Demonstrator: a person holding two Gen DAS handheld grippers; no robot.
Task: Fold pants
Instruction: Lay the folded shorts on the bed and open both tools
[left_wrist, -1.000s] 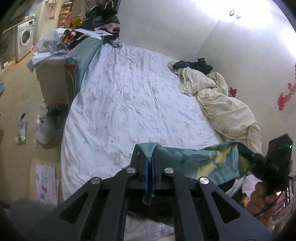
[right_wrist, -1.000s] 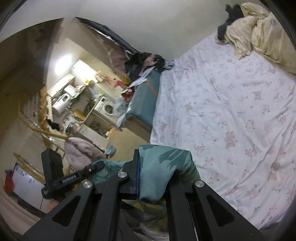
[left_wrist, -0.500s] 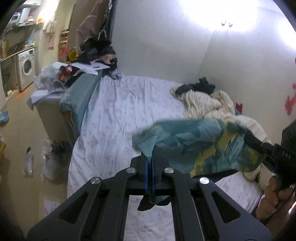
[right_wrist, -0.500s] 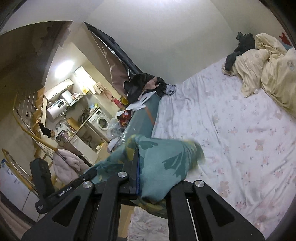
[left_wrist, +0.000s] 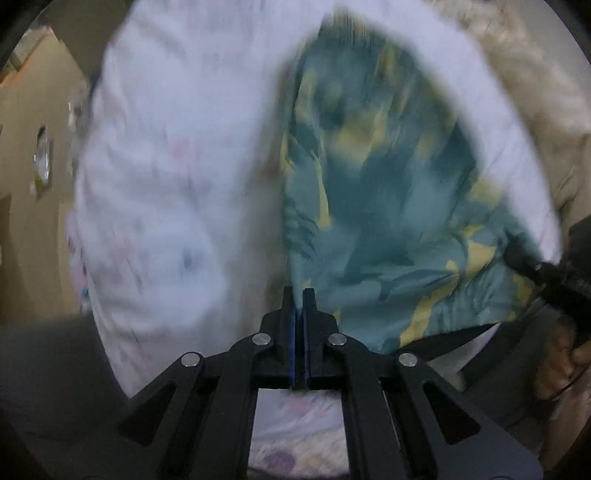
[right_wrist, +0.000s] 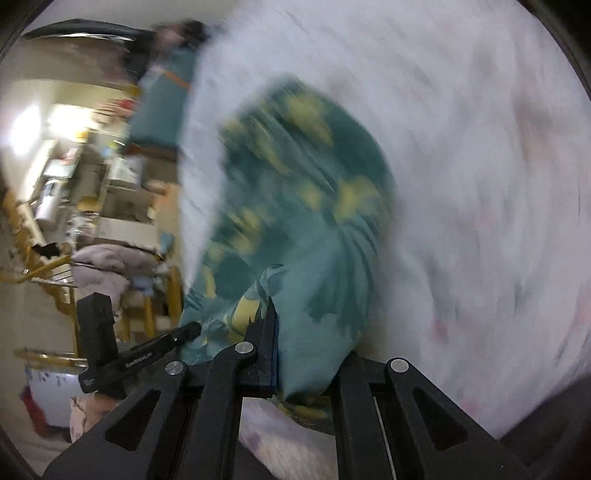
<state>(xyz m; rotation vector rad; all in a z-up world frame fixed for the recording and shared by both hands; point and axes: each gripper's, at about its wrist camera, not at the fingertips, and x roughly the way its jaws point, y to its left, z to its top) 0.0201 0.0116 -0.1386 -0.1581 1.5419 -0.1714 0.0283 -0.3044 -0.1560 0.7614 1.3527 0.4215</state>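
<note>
White lettering runs along the left gripper (right_wrist: 147, 360) body. It is blurred and illegible. No other text readable.

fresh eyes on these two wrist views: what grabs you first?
The teal-and-yellow patterned pants, spread out over the white floral bedsheet and filling the middle of both views. The left gripper pinches one corner; the right gripper clamps a thick bunch at the other.

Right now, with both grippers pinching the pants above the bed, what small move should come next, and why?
Probably lower both ends onto the bed sheet and pull them apart. The left gripper and the right gripper, its jaws just loosened slightly, each pinch a corner of the pants, which billow unflattened.
</note>
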